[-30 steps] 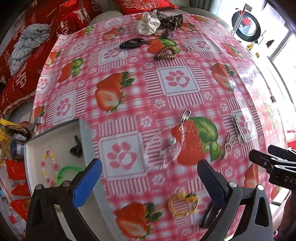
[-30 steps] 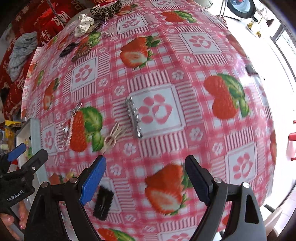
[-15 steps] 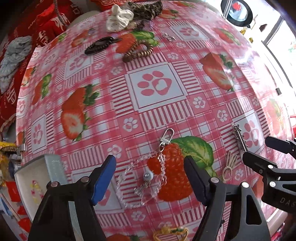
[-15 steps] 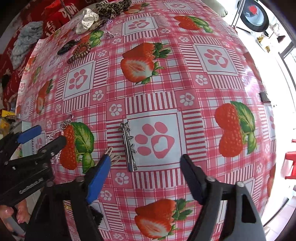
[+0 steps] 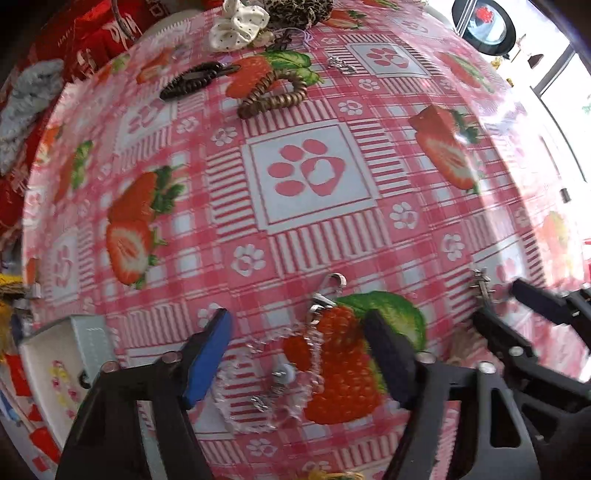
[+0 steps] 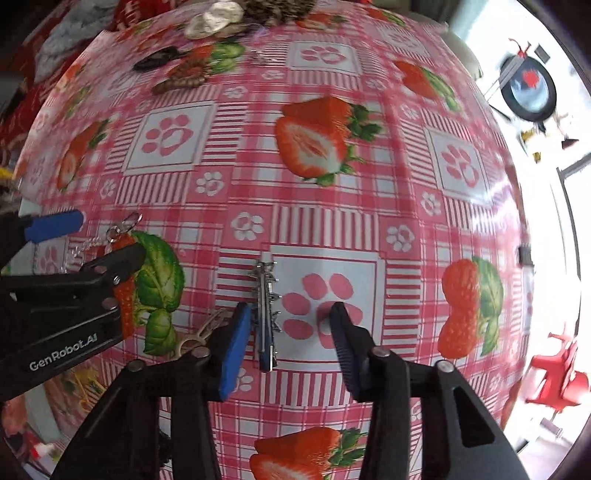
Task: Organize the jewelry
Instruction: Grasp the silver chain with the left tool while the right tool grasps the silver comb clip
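A clear bead chain with a silver clasp (image 5: 284, 373) lies on the strawberry tablecloth, between the fingers of my left gripper (image 5: 295, 354). Its jaws are closing, and the pads stand apart from the chain. In the right wrist view a silver toothed hair clip (image 6: 266, 314) lies on a paw-print square. My right gripper (image 6: 288, 347) straddles the clip with its jaws closing; the blue left pad (image 6: 236, 347) is close beside the clip, the right pad is clear of it. The left gripper (image 6: 88, 240) shows at the left of that view over the chain (image 6: 110, 240).
A white tray (image 5: 88, 332) with a bead bracelet stands at the lower left. A small beige clip (image 6: 199, 332) lies left of the silver clip. Far off lie a brown spiral hair tie (image 5: 273, 96), a black clip (image 5: 195, 79) and a white scrunchie (image 5: 236, 26).
Both grippers have come down closer to the cloth and their jaws have narrowed. The left now straddles the bead chain, the right has rolled and straddles the silver clip.
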A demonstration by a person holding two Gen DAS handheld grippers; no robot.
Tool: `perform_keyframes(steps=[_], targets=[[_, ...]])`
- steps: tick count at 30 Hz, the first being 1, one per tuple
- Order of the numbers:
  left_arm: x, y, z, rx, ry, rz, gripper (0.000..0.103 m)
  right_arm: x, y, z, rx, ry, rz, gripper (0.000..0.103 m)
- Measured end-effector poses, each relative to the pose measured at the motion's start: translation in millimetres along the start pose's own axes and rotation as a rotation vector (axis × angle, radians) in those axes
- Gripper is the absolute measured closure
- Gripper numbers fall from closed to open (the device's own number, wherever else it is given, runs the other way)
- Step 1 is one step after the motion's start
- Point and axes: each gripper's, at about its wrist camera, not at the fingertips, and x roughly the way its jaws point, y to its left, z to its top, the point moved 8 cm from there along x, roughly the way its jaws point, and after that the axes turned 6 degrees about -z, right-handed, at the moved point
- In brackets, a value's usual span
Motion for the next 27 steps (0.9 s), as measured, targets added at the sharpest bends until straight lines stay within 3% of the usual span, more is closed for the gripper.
perform_keyframes(steps=[2,4,6,10,14,18,22,27], targets=[[1,-6,4,0.025,0.003,-0.003,0.048,-2,6,1,-0.023,-0.006,0.002,0.073],[1,-15,3,0.061,0.005,-0.007,0.071,-3,12,1,-0.021,-0.004,0.011,0.083],[0,-21,4,0.077,0.007,-0.009,0.083,-3,13,3,-0.01,0.0,0.025,0.085],[-4,-24,4,0.054,-0.017,-0.021,0.084,-7,6,3,0.027,-0.007,0.074,0.09],[-22,-17,4,0.004,-0.055,-0.046,0.084,-14,-7,1,0.109,0.007,0.187,0.091],[-44,-11,3,-0.053,-0.093,-0.065,0.084,-20,-20,-2,0.154,0.013,0.238,0.091],[-72,-3,-5,-0.094,-0.12,-0.085,0.084,-28,-31,-12,0.18,0.018,0.27,0.1],[-97,3,-12,-0.118,-0.142,-0.093,0.087,-39,-41,-18,0.199,0.029,0.287,0.1]])
